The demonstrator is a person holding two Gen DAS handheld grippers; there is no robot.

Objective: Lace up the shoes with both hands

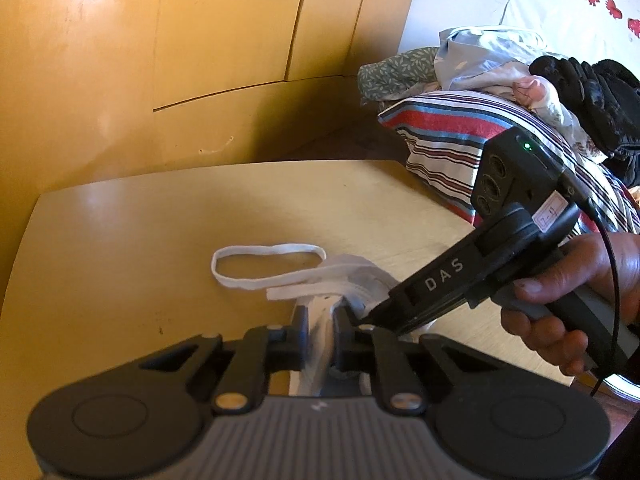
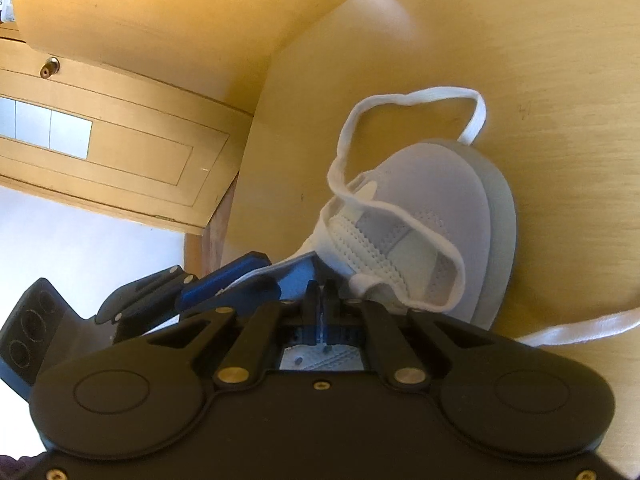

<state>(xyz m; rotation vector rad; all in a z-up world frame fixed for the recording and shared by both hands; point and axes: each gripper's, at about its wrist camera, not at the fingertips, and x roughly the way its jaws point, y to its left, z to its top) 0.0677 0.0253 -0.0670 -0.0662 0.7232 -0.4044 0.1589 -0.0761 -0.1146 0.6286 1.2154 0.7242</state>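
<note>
The white sneaker (image 2: 432, 216) lies on the wooden table (image 1: 140, 248), its lace (image 2: 404, 98) looping out past the toe. The left gripper (image 1: 322, 320) pinches the shoe's white upper in a narrow grip — the right gripper (image 2: 320, 292), in a hand (image 1: 576, 300), is clamped fully together, nothing visibly between.

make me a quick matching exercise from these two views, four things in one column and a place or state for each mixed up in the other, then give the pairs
Things:
1. shoe
2. loop of lace
3. left gripper
4. striped bedding

Places or states:
A. closed on part of the shoe
B. beyond the table's far right corner
C. lying on the table past the shoe's toe
D. pale grey, lying on the table

Pairs: 1-D, 2-C, 3-A, 4-B
</note>
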